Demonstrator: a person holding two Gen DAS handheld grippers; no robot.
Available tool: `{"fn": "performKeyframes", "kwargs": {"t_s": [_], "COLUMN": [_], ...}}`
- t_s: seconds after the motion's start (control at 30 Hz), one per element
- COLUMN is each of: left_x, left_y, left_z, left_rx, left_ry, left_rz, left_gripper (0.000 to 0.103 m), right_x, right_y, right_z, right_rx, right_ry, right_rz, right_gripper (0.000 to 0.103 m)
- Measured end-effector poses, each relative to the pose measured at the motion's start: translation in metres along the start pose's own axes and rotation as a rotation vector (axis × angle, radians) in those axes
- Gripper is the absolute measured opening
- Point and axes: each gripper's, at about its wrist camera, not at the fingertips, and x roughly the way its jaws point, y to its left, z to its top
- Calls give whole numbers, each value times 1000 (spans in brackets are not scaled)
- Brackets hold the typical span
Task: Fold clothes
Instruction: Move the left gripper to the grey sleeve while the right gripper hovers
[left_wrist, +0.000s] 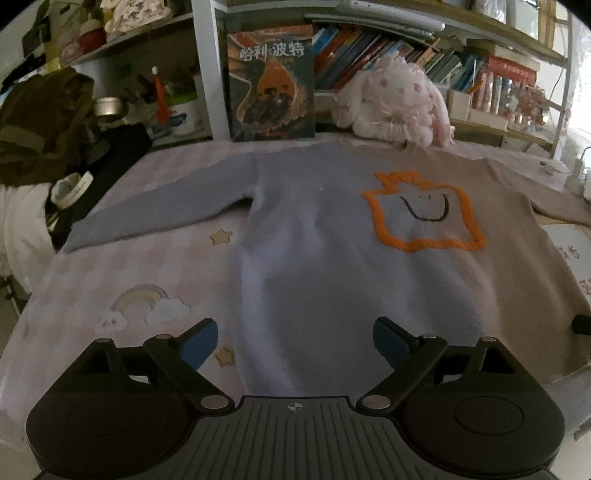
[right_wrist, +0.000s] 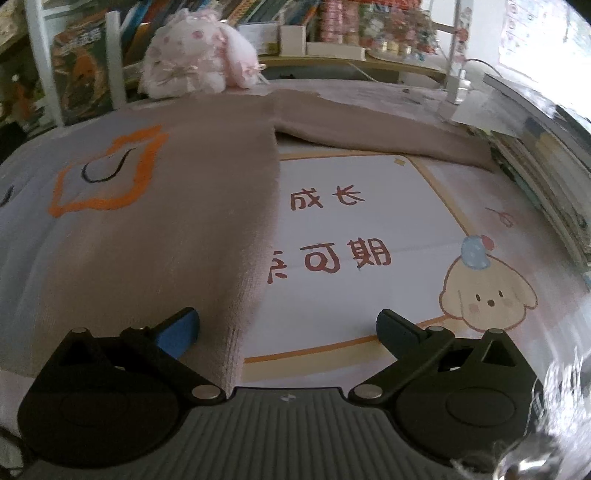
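Left tongs (left_wrist: 295, 341) are held wide apart, empty, above the hem of the sweater (left_wrist: 332, 258). Right tongs (right_wrist: 288, 334) are likewise spread wide and empty, over the sweater's side edge (right_wrist: 255, 266) and a printed mat (right_wrist: 369, 229). The sweater is laid flat and face up on the desk (left_wrist: 155, 266), both sleeves stretched outward; its colour is seen to shift from blue to brown, with an orange outlined face (left_wrist: 424, 218) on the chest. A plush rabbit (left_wrist: 399, 103) and a book (left_wrist: 271, 81) are placed beyond the collar.
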Motion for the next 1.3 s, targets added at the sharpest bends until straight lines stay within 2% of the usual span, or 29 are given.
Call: {"fn": "performKeyframes", "kwargs": {"t_s": [0.13,0.33,0.5,0.63,0.9,1.17,1.23,1.3], "left_x": [8,24,39,49,74,89,95,101], "left_y": [24,72,117,156,226,271,281,290], "left_z": [11,30,39,46,52,49,49,50], "left_rx": [41,57,35,-37,-224,-346,-391,-433], "left_ry": [-27,-51,-54,-57,-48,-94,-89,-81], "left_rz": [-52,-105,-121,-107,-60,-29,-20,-10], "left_gripper": [94,94,94,94,94,92,90,83], "right_x": [-1,-11,-19,-20,-34,-45,-47,-49], "right_y": [15,47,84,115,167,183,183,183], "right_z": [1,0,-4,-7,-11,-12,-10,-9], "right_rx": [32,80,152,188,134,105,106,115], "right_ry": [-5,-42,-95,-117,-164,-165,-163,-167], "right_rz": [-71,-221,-270,-269,-246,-257,-265,-272], "right_gripper": [103,103,103,103,103,103,103,103]}}
